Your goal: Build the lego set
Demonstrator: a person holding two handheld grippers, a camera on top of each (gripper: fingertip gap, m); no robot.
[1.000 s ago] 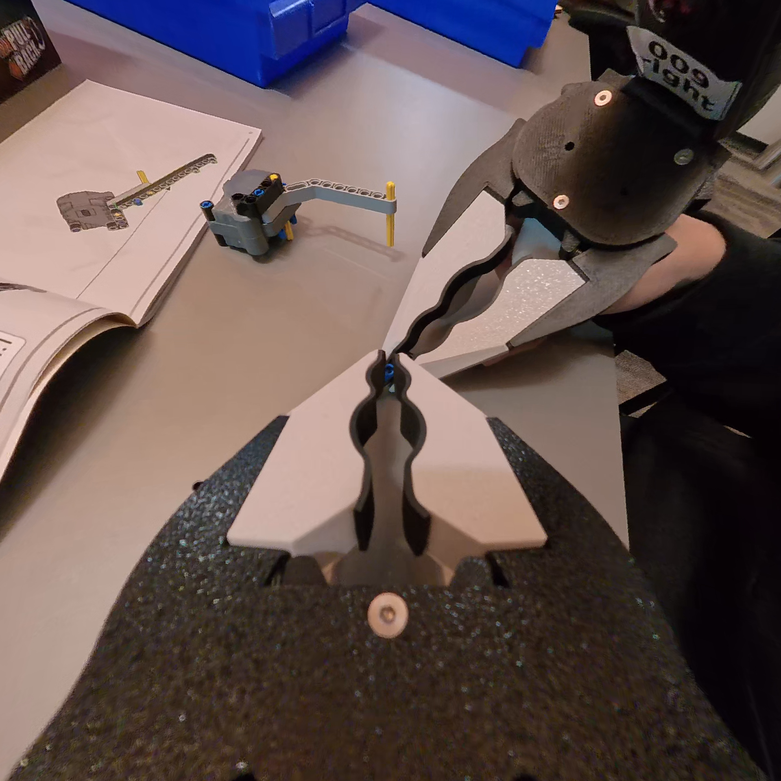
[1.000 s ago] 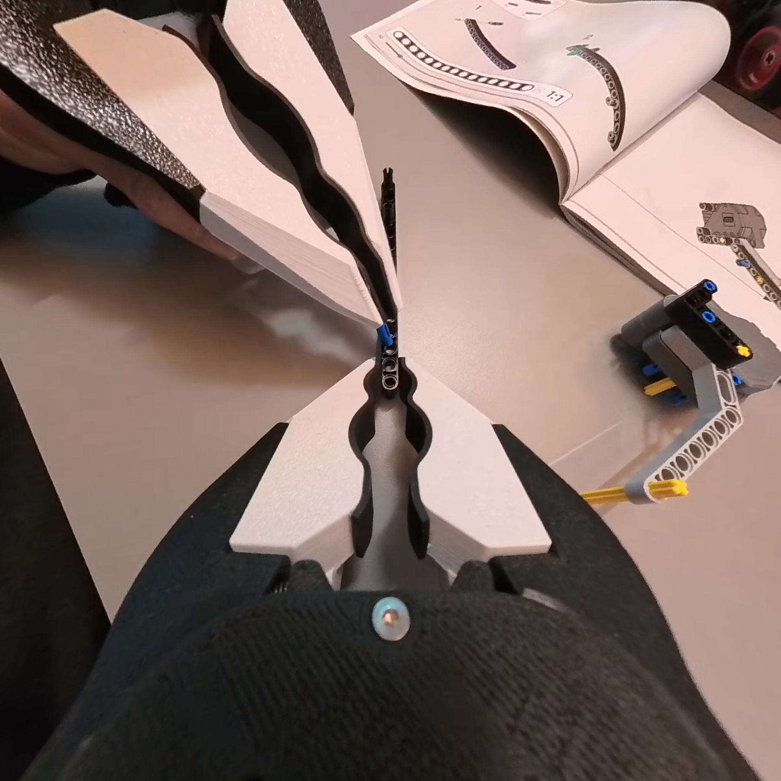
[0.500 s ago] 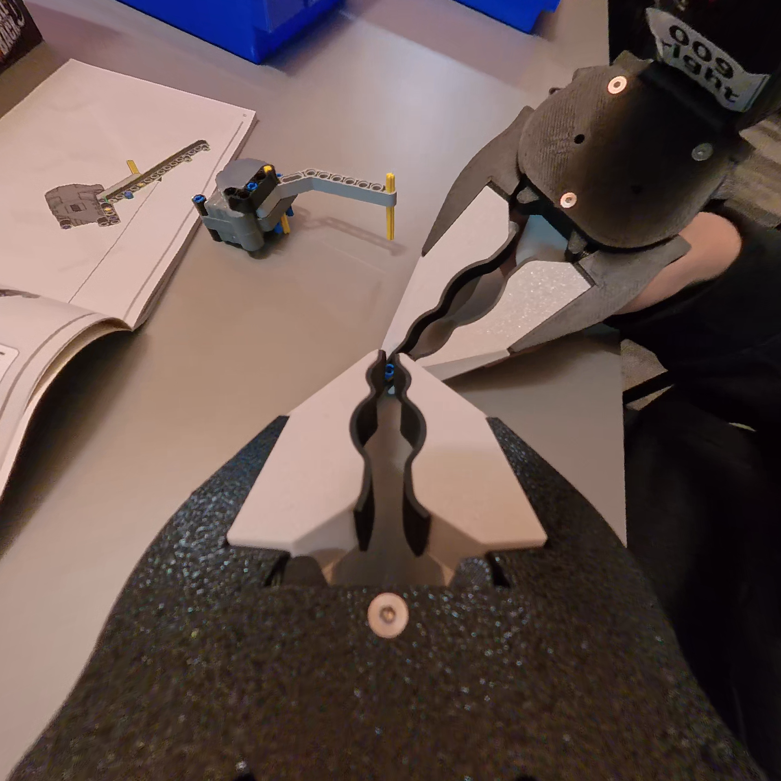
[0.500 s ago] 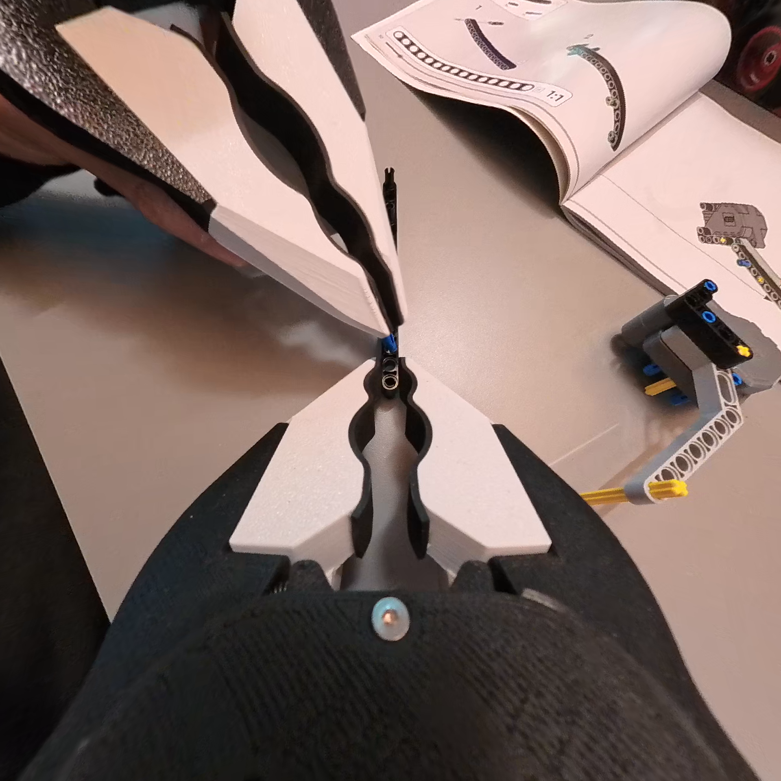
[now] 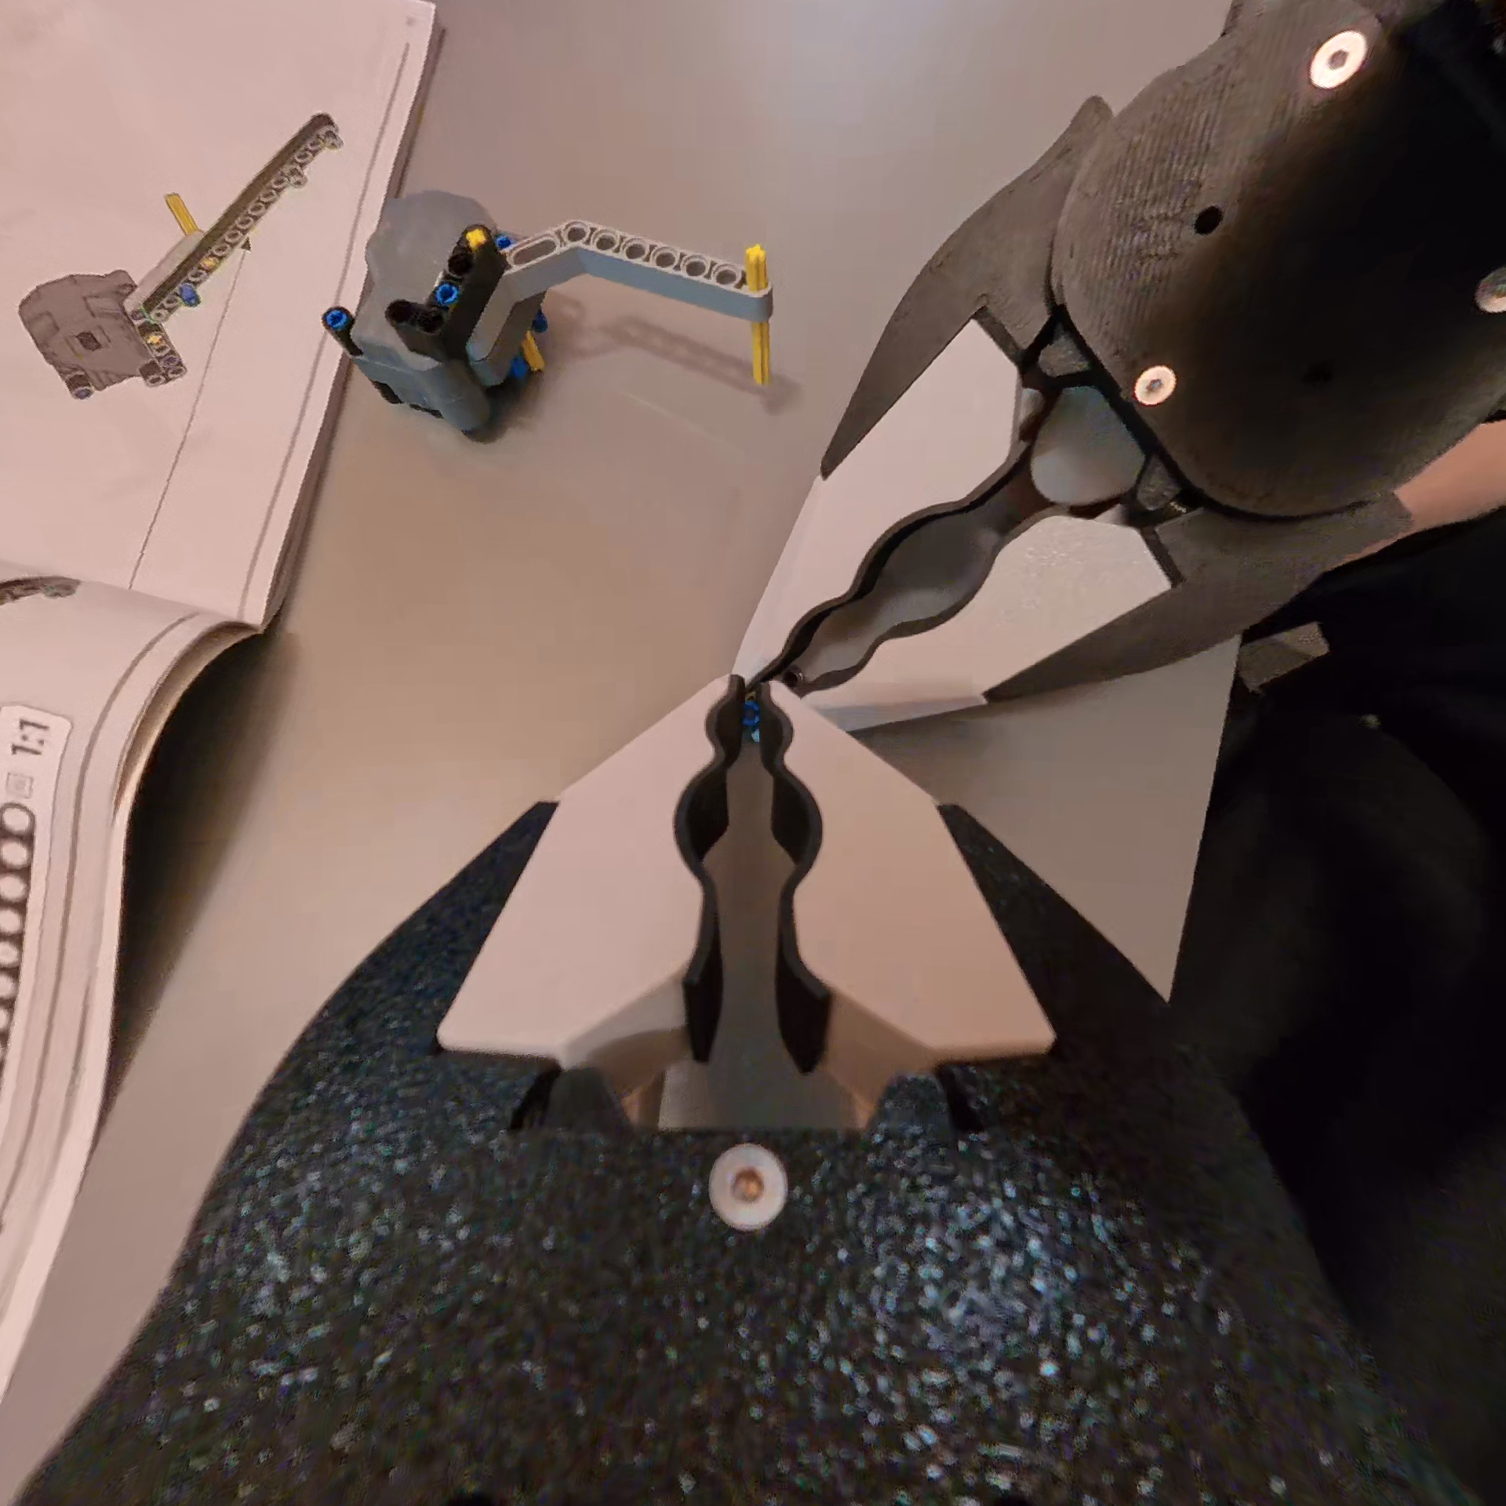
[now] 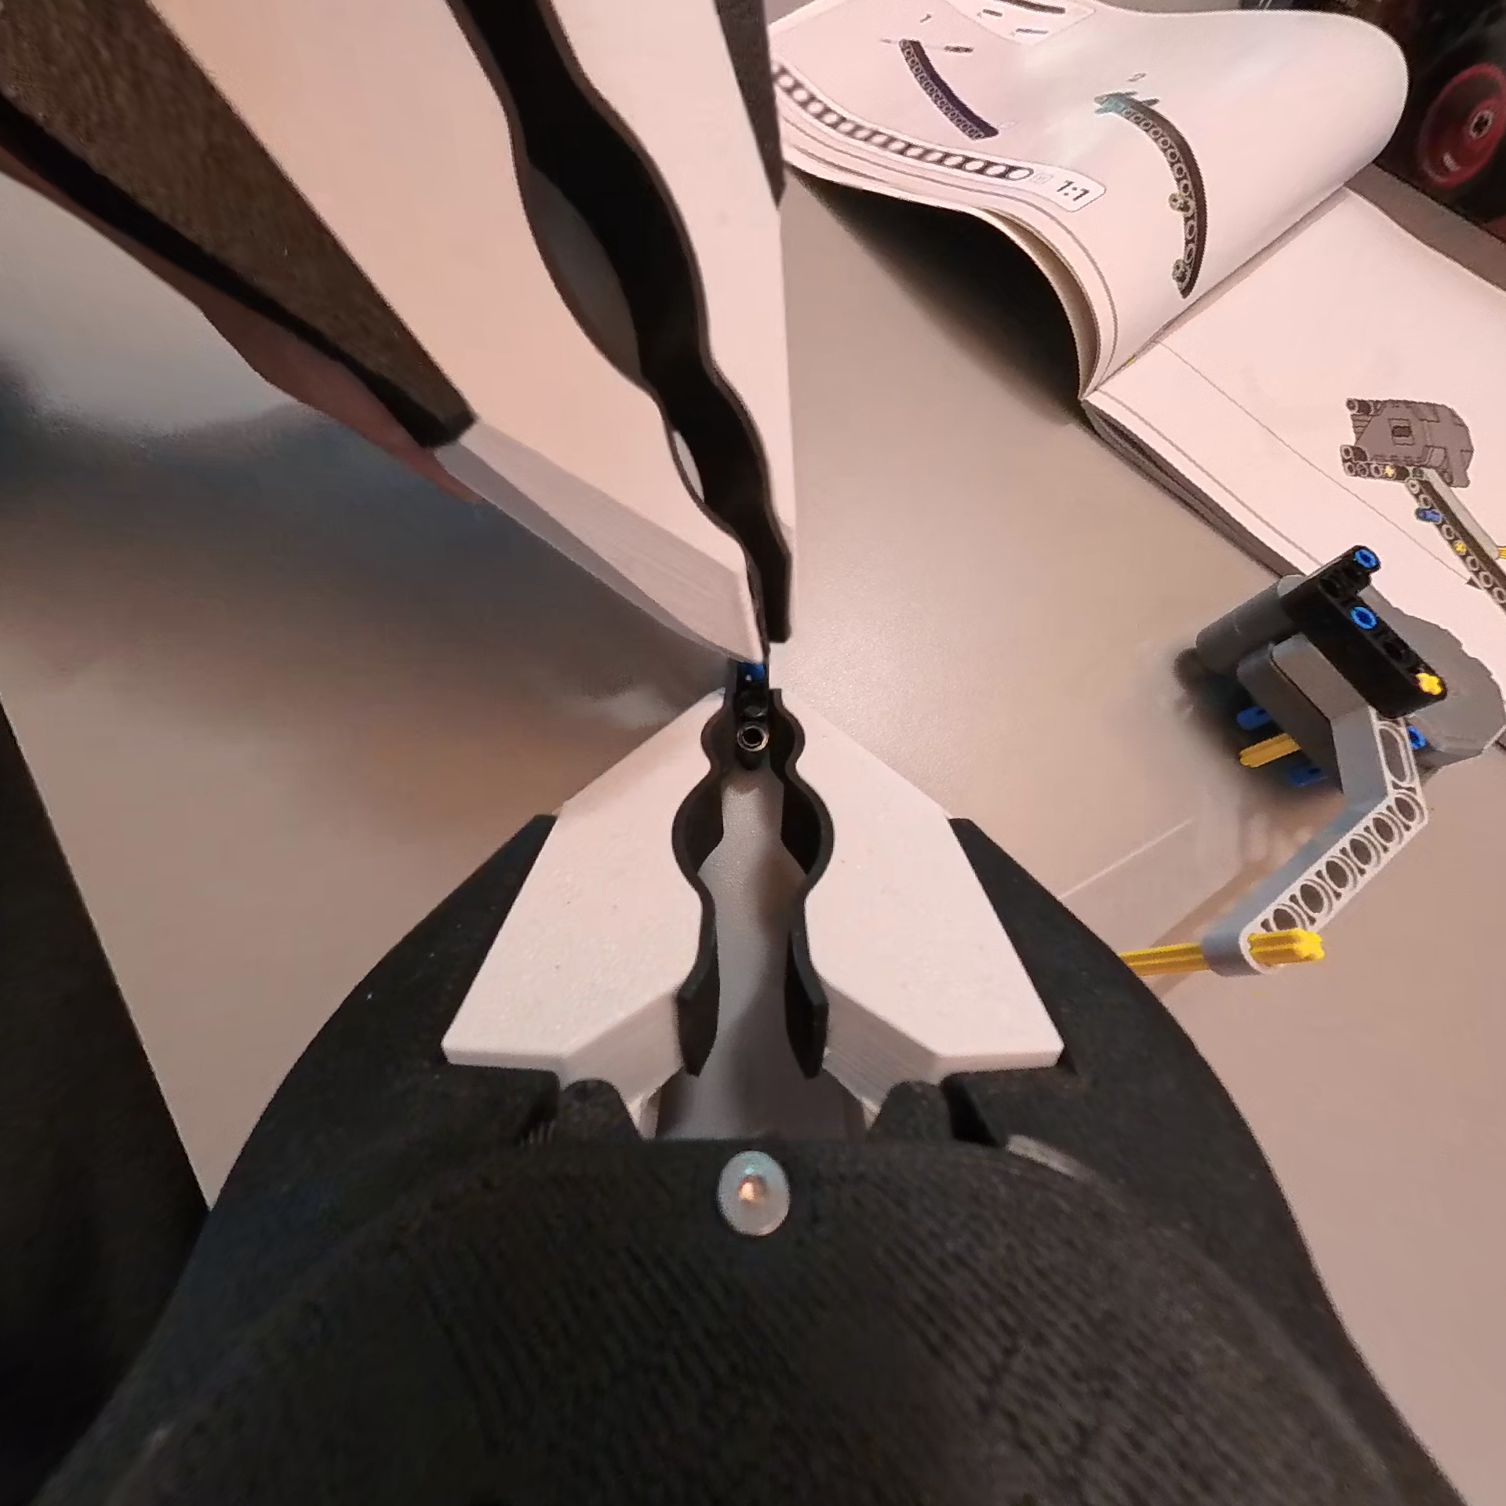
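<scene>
My left gripper (image 5: 750, 705) is shut on a small blue pin (image 5: 750, 717) at its tips. My right gripper (image 6: 754, 717) is shut on a black beam (image 6: 751, 729), seen end-on. The two sets of tips meet, and the blue pin (image 6: 751, 671) touches the beam's far end. The right gripper also shows in the left wrist view (image 5: 786, 662), coming in from the upper right. The left gripper also shows in the right wrist view (image 6: 766, 636), coming down from the top. A partly built grey model (image 5: 440, 326) with a grey angled beam and yellow axles stands on the table; it also shows in the right wrist view (image 6: 1336, 701).
An open instruction booklet (image 5: 122, 342) lies left of the model; it also shows in the right wrist view (image 6: 1141, 204). Red wheels (image 6: 1467, 122) lie behind it. A person's hand (image 5: 1450, 497) holds the right gripper. The table edge (image 5: 1198, 856) runs at the right.
Both grippers stayed shut and tip to tip. The left gripper tilted steeper over the right one, and the long part of the black beam is now hidden behind it. The left view moved closer.
</scene>
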